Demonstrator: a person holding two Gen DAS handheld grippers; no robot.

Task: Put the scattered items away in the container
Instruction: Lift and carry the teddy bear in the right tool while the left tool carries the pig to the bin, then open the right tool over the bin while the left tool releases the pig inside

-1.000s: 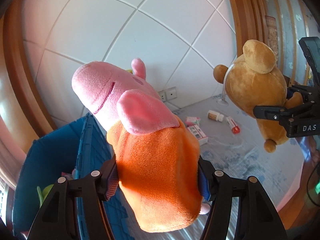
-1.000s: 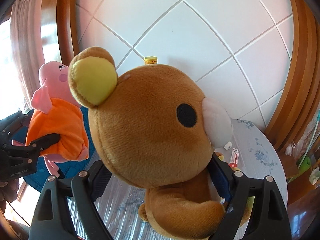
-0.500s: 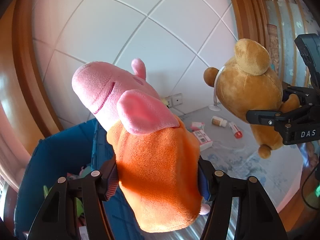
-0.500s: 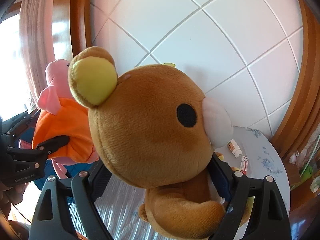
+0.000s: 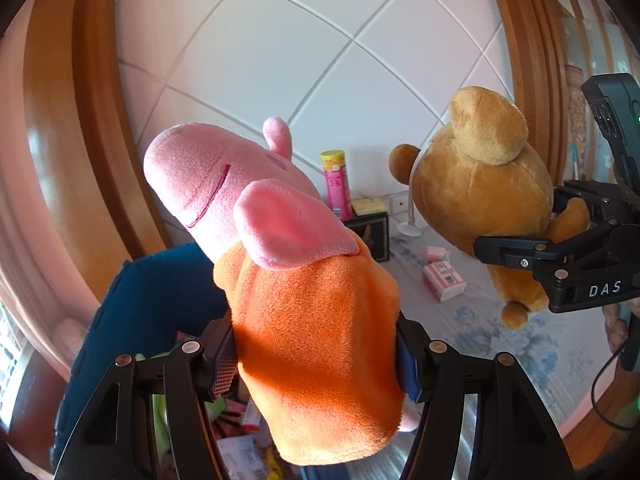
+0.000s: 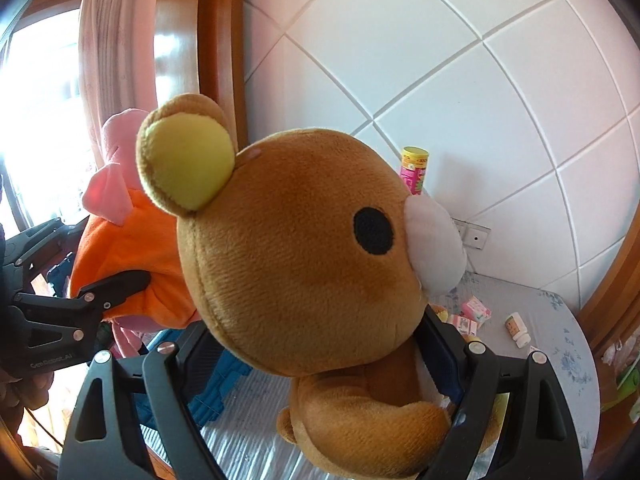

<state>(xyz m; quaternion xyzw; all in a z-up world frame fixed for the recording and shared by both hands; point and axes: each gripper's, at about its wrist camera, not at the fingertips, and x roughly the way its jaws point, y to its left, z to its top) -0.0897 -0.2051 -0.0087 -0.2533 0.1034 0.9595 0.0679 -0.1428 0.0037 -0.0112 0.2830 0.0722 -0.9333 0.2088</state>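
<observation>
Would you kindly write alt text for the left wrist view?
The left gripper clamps a pink pig plush in an orange dress above an open blue container. To the right, the right gripper holds a brown bear plush over a table scattered with small packets.

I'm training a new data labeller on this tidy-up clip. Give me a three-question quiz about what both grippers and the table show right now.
1. True or false: the left gripper is shut on the pig plush.
2. What does the right gripper hold? A) pink canister B) bear plush C) white bottle
3. Fill in: the pink canister with the yellow lid stands upright against the ____.

Key
1. True; the pads press its orange body.
2. B, the bear plush.
3. Wall; it stands at the back of the table, while the white bottle lies on its side.
</observation>
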